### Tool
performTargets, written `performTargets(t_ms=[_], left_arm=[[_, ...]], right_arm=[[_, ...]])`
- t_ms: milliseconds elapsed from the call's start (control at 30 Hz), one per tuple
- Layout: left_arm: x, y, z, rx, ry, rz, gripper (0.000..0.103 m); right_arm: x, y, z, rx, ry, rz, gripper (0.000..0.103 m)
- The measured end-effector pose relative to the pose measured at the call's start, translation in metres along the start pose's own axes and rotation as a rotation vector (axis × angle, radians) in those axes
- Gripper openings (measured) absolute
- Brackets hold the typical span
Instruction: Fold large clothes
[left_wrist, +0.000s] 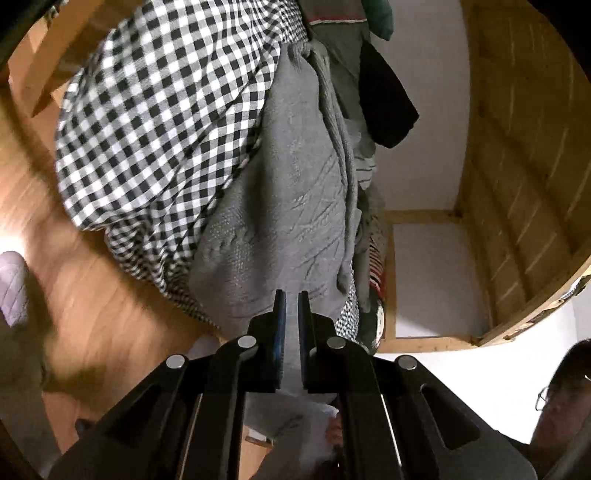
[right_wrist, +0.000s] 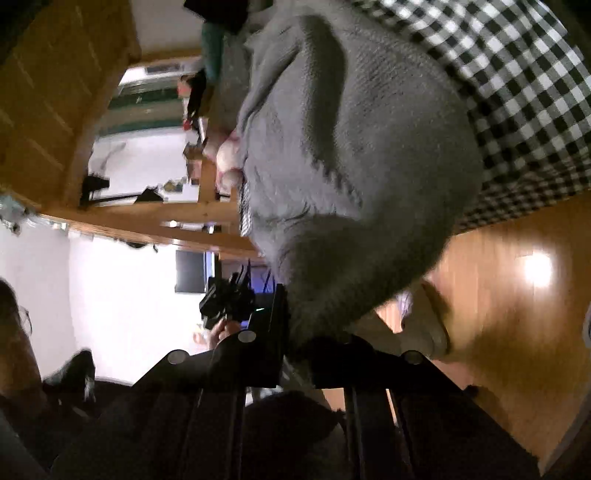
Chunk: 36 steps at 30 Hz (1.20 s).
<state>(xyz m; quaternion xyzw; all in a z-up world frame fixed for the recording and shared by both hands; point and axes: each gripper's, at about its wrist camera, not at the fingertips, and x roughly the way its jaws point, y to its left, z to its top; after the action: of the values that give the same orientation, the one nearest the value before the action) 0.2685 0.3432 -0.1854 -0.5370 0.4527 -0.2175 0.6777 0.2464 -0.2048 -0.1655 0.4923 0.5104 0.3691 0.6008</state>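
A grey knit sweater (left_wrist: 280, 206) lies partly on a bed with a black-and-white checked cover (left_wrist: 159, 110) and hangs over its edge. My left gripper (left_wrist: 291, 306) is shut on the sweater's hem, with grey cloth pinched between the two fingers. In the right wrist view the same sweater (right_wrist: 351, 140) fills the middle. My right gripper (right_wrist: 295, 325) is shut on another part of it; the cloth drapes over and hides the right finger. The checked cover (right_wrist: 517, 92) shows at the upper right.
Other clothes (left_wrist: 384, 96) are piled at the far end of the bed. A wooden bunk frame (left_wrist: 517, 184) stands on the right. Wood floor (right_wrist: 517, 314) lies below. The person's slippered foot (left_wrist: 14, 288) and face (left_wrist: 561, 406) are near the edges.
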Motion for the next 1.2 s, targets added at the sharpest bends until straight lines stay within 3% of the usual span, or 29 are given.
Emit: performTargets(t_ms=[133, 167, 200, 233, 267, 300, 367, 433, 467, 500, 600, 667, 733, 767, 833, 900, 1000, 1033, 1067, 1100, 1200], left_arm=[[0.005, 0.005, 0.011, 0.064, -0.031, 0.136, 0.008], [0.008, 0.001, 0.014, 0.141, -0.073, 0.246, 0.033], [0.018, -0.001, 0.014, 0.192, -0.110, 0.344, 0.089], [0.020, -0.007, 0.016, 0.261, -0.180, 0.424, 0.096], [0.024, -0.009, 0.015, 0.317, -0.224, 0.425, 0.097], [0.032, -0.013, 0.014, 0.386, -0.233, 0.392, 0.097], [0.055, -0.017, 0.014, 0.480, -0.176, 0.354, 0.097], [0.080, -0.013, 0.018, 0.493, -0.112, 0.348, 0.097], [0.088, -0.009, 0.020, 0.473, -0.099, 0.344, 0.097], [0.096, -0.002, 0.027, 0.413, -0.073, 0.293, 0.097], [0.104, 0.008, 0.031, 0.234, -0.003, 0.091, 0.097], [0.105, 0.004, 0.036, 0.189, -0.001, -0.015, 0.097], [0.117, 0.003, 0.041, 0.127, 0.072, -0.123, 0.097], [0.126, 0.005, 0.043, 0.097, 0.125, -0.143, 0.097], [0.139, 0.010, 0.046, 0.100, 0.156, -0.095, 0.097], [0.138, 0.016, 0.052, 0.127, 0.098, -0.046, 0.097], [0.132, 0.018, 0.059, 0.132, 0.049, -0.097, 0.095], [0.131, 0.016, 0.061, 0.152, 0.068, -0.122, 0.086], [0.133, 0.010, 0.063, 0.194, 0.096, -0.148, 0.040], [0.135, 0.007, 0.064, 0.215, 0.107, -0.127, 0.004], [0.134, -0.001, 0.068, 0.230, 0.131, -0.073, 0.007]], right_arm=[[0.001, -0.003, -0.011, 0.014, -0.001, 0.013, 0.011], [-0.003, 0.000, -0.012, 0.012, -0.025, 0.049, 0.011], [-0.010, 0.003, -0.013, 0.018, -0.057, 0.100, 0.011], [-0.016, 0.007, -0.014, 0.011, -0.083, 0.143, 0.011], [-0.022, 0.014, -0.017, -0.003, -0.106, 0.170, 0.011], [-0.029, 0.023, -0.018, -0.022, -0.131, 0.196, 0.011], [-0.039, 0.041, -0.019, -0.059, -0.153, 0.217, 0.011], [-0.046, 0.057, -0.018, -0.095, -0.155, 0.209, 0.011], [-0.047, 0.061, -0.018, -0.104, -0.154, 0.208, 0.011], [-0.047, 0.065, -0.017, -0.111, -0.152, 0.203, 0.011], [-0.047, 0.070, -0.013, -0.120, -0.150, 0.198, 0.011], [-0.045, 0.071, -0.009, -0.115, -0.152, 0.195, 0.011], [-0.046, 0.069, -0.007, -0.108, -0.163, 0.205, 0.011], [-0.049, 0.068, -0.006, -0.106, -0.167, 0.206, 0.011], [-0.054, 0.063, -0.007, -0.104, -0.170, 0.207, 0.011], [-0.052, 0.063, -0.006, -0.103, -0.166, 0.203, 0.011], [-0.051, 0.062, -0.005, -0.095, -0.161, 0.207, 0.011], [-0.050, 0.061, -0.005, -0.093, -0.159, 0.210, 0.011], [-0.048, 0.061, -0.004, -0.090, -0.161, 0.210, 0.011], [-0.047, 0.061, -0.002, -0.086, -0.162, 0.206, 0.011], [-0.045, 0.061, 0.000, -0.081, -0.159, 0.197, 0.011]])
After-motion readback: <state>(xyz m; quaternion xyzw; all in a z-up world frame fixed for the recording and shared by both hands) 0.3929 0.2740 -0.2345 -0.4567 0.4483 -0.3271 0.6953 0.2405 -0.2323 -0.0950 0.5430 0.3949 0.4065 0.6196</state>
